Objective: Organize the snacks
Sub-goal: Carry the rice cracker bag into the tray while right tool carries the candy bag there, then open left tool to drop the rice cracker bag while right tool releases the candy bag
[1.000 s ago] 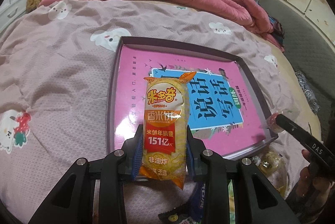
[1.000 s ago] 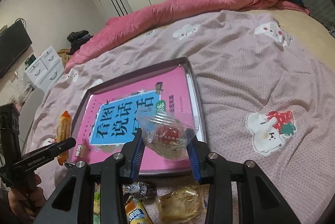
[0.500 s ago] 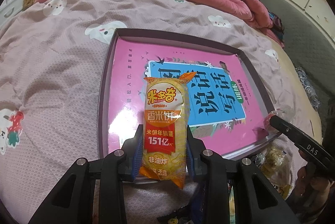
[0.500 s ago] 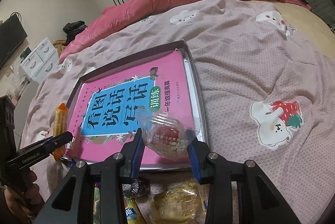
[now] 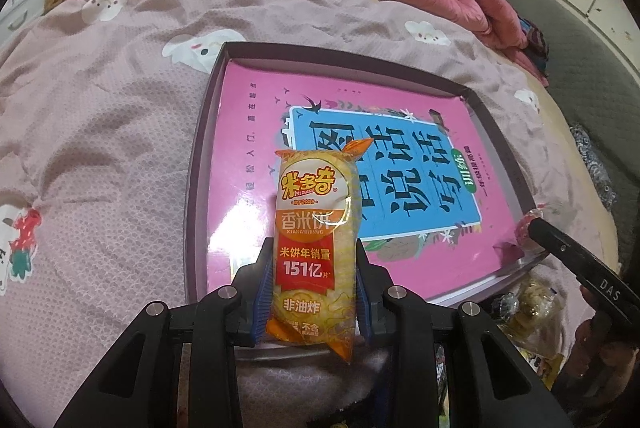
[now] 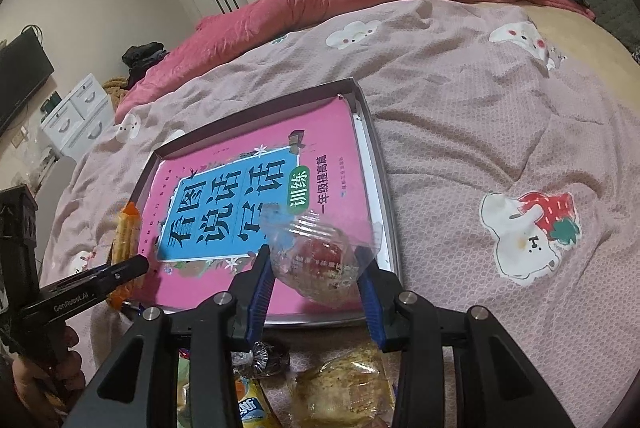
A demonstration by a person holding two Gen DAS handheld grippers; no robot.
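Left wrist view: the left gripper [image 5: 312, 292] is clenched on a tall rice cracker packet [image 5: 314, 244], glossy orange-and-yellow film with crimped ends, held upright over the near left part of the tray [image 5: 198, 187]. In the right wrist view the right gripper [image 6: 316, 288] is clamped on a round pastry in a clear wrapper [image 6: 316, 260], crinkly and see-through with a red label inside, poised above the tray's near right corner. The tray is a shallow dark rectangle with a low rim, lying on the quilted pink bedspread [image 6: 480, 147], and a slick pink book [image 6: 256, 187] with a blue title panel fills nearly all of its floor. The step in hand looks like carrying both snacks to the tray; the next move probably calls for lowering each onto the book's cover and easing the jaws apart, taking care the smooth film does not slide. More wrapped snacks [image 6: 344, 392] lie on the bedspread just short of the tray's near edge.
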